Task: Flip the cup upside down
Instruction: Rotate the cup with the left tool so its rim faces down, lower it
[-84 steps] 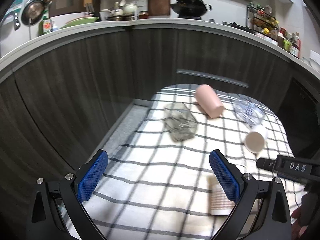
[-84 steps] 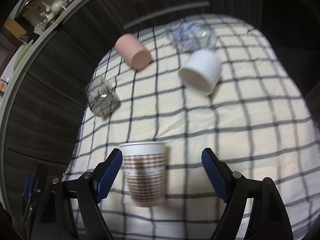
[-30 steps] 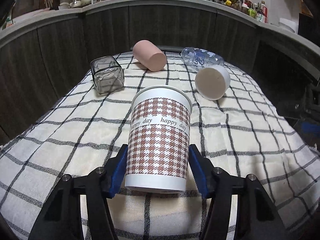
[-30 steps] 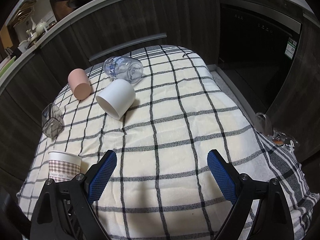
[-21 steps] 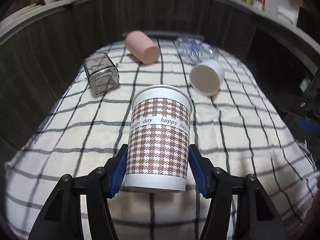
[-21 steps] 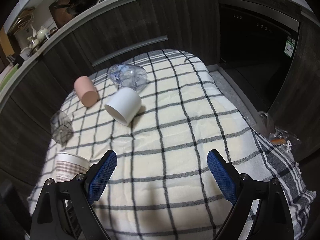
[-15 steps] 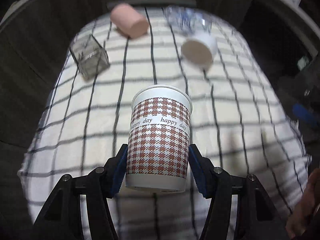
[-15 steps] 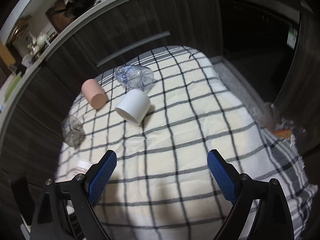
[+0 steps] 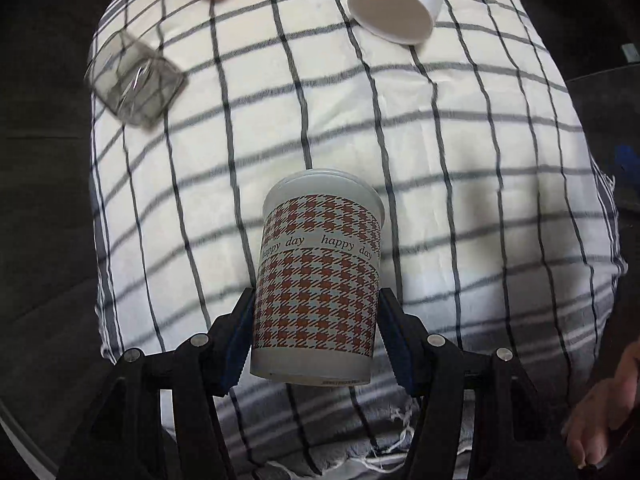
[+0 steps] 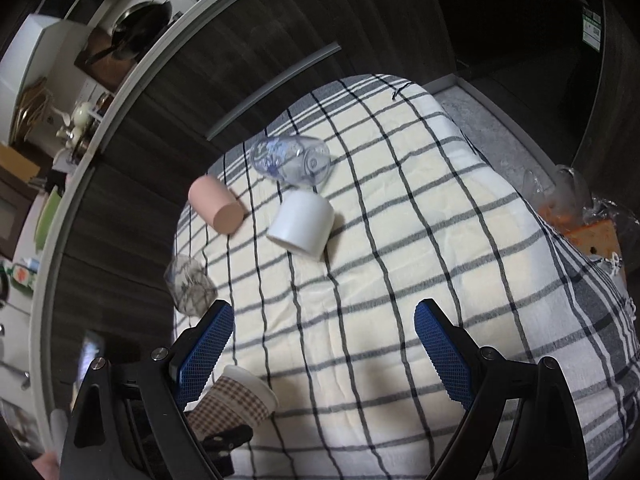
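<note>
Paper cup (image 9: 318, 276) clamped between left gripper (image 9: 316, 334) pads, lifted above checked cloth (image 9: 460, 152), rim pointing away. Right gripper (image 10: 322, 354) wide, holding nothing.

White cup (image 9: 394, 0), pink cup (image 10: 216, 204), checked cloth (image 9: 460, 184).

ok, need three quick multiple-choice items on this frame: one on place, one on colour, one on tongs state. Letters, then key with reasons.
1. Where is the clear bottle?
A. beside the white cup
B. in the right tongs
C. on the counter

2. What colour is the print on the paper cup?
A. green
B. brown-red
C. yellow

3. What state are the right tongs in?
A. shut on a cup
B. open, holding nothing
C. out of view

Key: A, it lies on the checked cloth just behind the white cup; B, brown-red houndstooth shows between the left tongs; B, blue pads spread wide over bare cloth.
</note>
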A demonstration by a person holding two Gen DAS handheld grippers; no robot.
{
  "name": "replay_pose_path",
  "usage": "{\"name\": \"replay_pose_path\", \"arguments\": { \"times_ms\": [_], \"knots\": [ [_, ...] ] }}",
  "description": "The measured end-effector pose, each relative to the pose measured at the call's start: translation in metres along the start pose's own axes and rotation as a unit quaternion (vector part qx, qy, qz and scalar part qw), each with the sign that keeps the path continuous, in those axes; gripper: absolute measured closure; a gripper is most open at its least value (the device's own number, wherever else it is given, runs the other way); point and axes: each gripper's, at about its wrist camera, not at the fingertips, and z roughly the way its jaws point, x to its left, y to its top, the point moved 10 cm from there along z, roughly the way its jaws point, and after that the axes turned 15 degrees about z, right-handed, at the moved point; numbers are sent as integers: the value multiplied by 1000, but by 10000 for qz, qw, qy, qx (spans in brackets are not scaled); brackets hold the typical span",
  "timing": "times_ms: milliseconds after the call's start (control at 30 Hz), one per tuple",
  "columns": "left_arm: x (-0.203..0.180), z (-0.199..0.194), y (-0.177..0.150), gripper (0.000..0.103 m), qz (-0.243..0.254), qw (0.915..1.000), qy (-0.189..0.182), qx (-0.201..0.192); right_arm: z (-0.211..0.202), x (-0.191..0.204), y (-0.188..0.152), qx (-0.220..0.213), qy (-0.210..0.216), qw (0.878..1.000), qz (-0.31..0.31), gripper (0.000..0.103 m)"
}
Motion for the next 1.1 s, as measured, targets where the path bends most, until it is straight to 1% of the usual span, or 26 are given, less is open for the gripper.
{"name": "replay_pose_path", "arguments": {
  "times_ms": [67,133,167,300,367,433,567,667,733,833,933,1100],
  "knots": [
    [-1,8,3,45,-29,9997,-113,235,3,-2,6,-22,1,10000,84,11],
    [-2,15,4,44,64,9991,-51,418,8,-6,11,43,-3,9999,163,11],
    [-2,15,5,44,96,9989,-23,449,11,-8,12,65,-23,9998,187,11],
    [-1,14,16,44,108,9989,11,464,16,-13,19,81,-11,9995,318,11],
    [0,14,20,43,158,9987,86,474,20,-14,20,103,-9,9993,353,11],
    [1,14,25,43,162,9989,171,407,23,-15,21,121,-18,9993,342,11],
    [0,11,33,44,121,9993,217,274,28,-14,20,139,-72,9995,280,11],
    [-1,8,33,38,126,9996,218,110,30,-15,18,158,-119,9995,236,11],
    [-2,4,30,30,147,9994,289,-85,30,-16,18,158,-141,9995,214,11],
    [-2,-9,32,29,121,9989,322,-331,27,-16,16,130,-184,9996,150,11],
    [-2,-21,28,29,118,9969,396,-677,22,-14,14,75,-223,9997,46,11],
    [0,-41,19,28,7,9889,528,-1388,11,-5,8,-87,-316,9992,-237,11]
  ]
}}
